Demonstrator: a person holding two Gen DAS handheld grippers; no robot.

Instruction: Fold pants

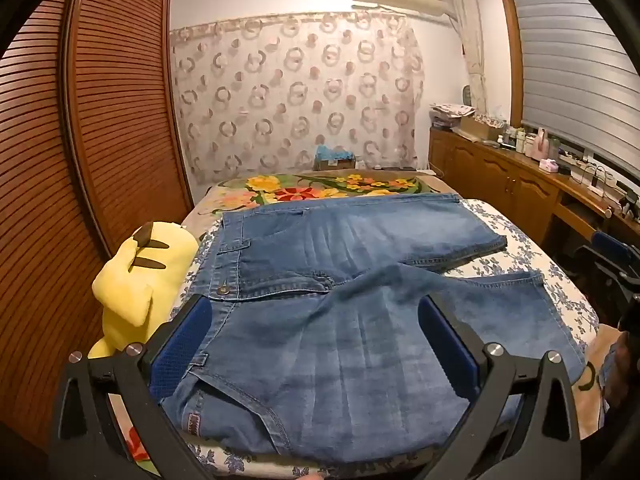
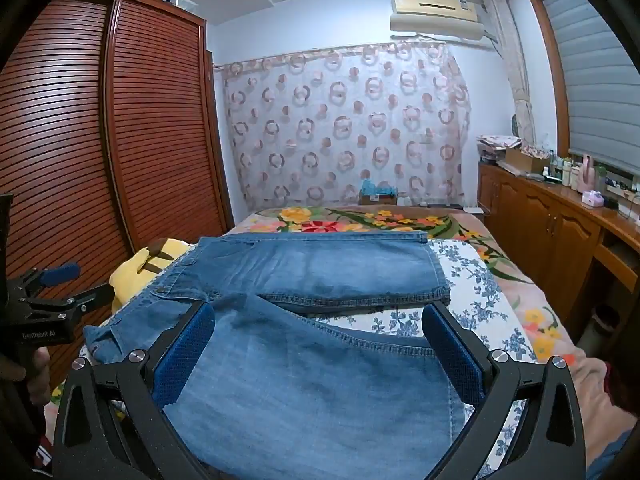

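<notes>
While the jeans (image 1: 340,320) lie spread flat on the bed (image 1: 560,288), both grippers hang above them with jaws spread wide and nothing between the blue pads. In the left wrist view the left gripper (image 1: 316,344) sits over the waistband end, near the bed's left edge, its left pad (image 1: 184,344) just beside the belt loops and the metal button (image 1: 222,290). One leg runs toward the bed's right edge along the far side of the pants; the nearer leg angles away from it, so a wedge of blue-flowered sheet (image 1: 500,264) shows between the two hems. A yellow plush toy (image 1: 140,276) rests against the bed's left edge, just beside the waistband.

In the right wrist view the right gripper (image 2: 320,348) is over the near leg of the jeans (image 2: 312,392), released, with the hem seam passing between its pads. The left gripper (image 2: 60,284) appears at that picture's left border, likewise unclenched. A floral blanket (image 2: 360,220) covers the far end of the bed (image 2: 500,320), past the flowered sheet (image 2: 472,280), and a louvered wooden wardrobe (image 2: 120,120) stands along the left side.
</notes>
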